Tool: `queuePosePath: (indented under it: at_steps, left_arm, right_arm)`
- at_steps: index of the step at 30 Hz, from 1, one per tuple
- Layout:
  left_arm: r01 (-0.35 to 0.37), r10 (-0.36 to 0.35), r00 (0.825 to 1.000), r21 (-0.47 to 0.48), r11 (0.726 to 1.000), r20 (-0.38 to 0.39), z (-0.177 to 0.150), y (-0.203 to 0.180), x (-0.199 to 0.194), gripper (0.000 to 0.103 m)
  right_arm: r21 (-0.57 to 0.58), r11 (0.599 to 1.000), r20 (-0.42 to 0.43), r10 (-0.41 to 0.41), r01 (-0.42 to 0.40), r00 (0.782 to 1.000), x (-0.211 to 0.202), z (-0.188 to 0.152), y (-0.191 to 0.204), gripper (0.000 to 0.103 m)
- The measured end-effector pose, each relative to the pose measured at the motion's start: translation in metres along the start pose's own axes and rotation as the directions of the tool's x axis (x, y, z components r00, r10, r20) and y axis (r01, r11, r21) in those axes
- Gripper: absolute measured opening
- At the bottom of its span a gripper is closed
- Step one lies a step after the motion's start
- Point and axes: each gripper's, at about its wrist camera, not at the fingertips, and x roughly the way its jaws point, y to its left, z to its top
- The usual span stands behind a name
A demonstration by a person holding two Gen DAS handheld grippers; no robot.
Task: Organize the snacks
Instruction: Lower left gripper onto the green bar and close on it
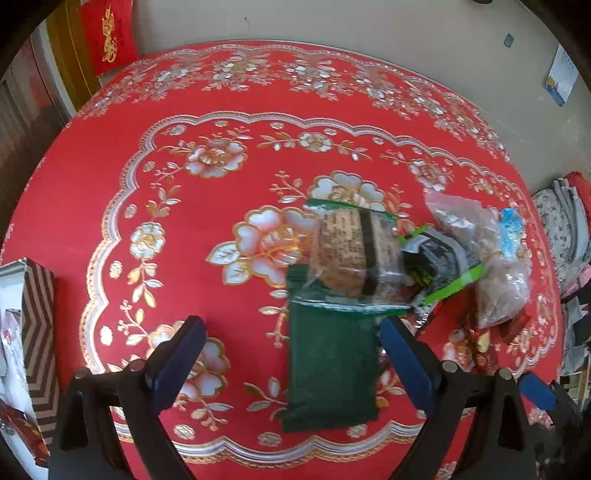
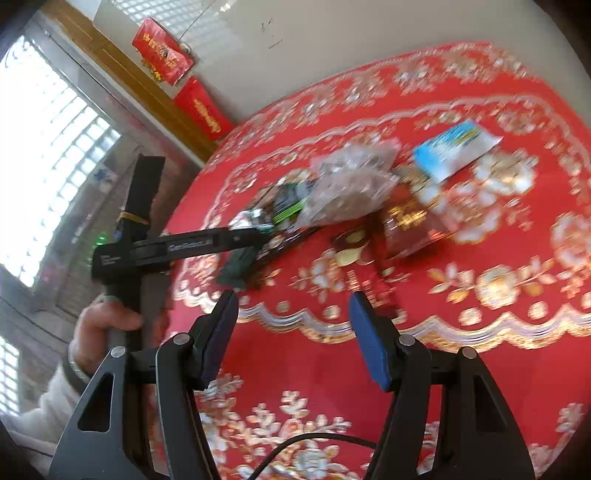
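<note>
From the left wrist camera, the left gripper (image 1: 291, 354) stands with its blue-padded fingers spread wide and nothing between them. A dark green packet (image 1: 330, 365) lies flat on the red floral tablecloth (image 1: 110, 206) in the gap, nearer the right finger, though whether the pad touches it cannot be told. Resting on the packet's far end is a clear, green-edged packet with a brownish cake (image 1: 352, 254) inside and printed text on its wrapper. To the right of that lie a dark packet with a bright green strip (image 1: 439, 266) and a clear bag of brown pieces (image 1: 495, 273) with a blue tag at its top, all crowded together and overlapping. A striped box (image 1: 37, 332) sits at the table's left edge, cut off by the frame. Red paper hangings (image 1: 107, 33) show on the wall behind.

The right wrist camera is heavily blurred. The right gripper (image 2: 291, 332) is also open and empty, hovering above the near table edge, apart from the snacks. This view alone shows the person's left hand (image 2: 99, 332) gripping the other tool's handle, and that tool's fingers reaching in at the green packet (image 2: 236, 267). It also shows a blue-and-white packet (image 2: 454, 147) lying further out and a dark red packet (image 2: 410, 229) beside the clear bag (image 2: 351, 188); their print is unreadable. A bright window (image 2: 44, 155) fills the left.
</note>
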Motion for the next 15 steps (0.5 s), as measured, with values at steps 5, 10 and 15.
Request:
queuePosePath:
  at_steps: [5, 10, 15]
  left_arm:
    - [-0.004, 0.004, 1.000, 0.033, 0.999, -0.004, -0.005, -0.009, 0.000, 0.097]
    - [-0.011, 0.011, 1.000, 0.039, 0.999, -0.006, -0.006, -0.013, 0.000, 0.097]
    - [-0.035, 0.035, 0.999, 0.060, 0.998, -0.009, -0.006, -0.015, 0.002, 0.097]
  right_arm:
    - [-0.050, 0.993, 0.007, -0.109, 0.110, 0.994, 0.005, 0.001, 0.004, 0.063]
    - [-0.169, 0.948, -0.003, -0.272, 0.268, 0.962, 0.025, 0.002, 0.015, 0.063]
    - [-0.218, 0.922, -0.026, -0.335, 0.321, 0.942, 0.042, 0.010, 0.011, 0.063]
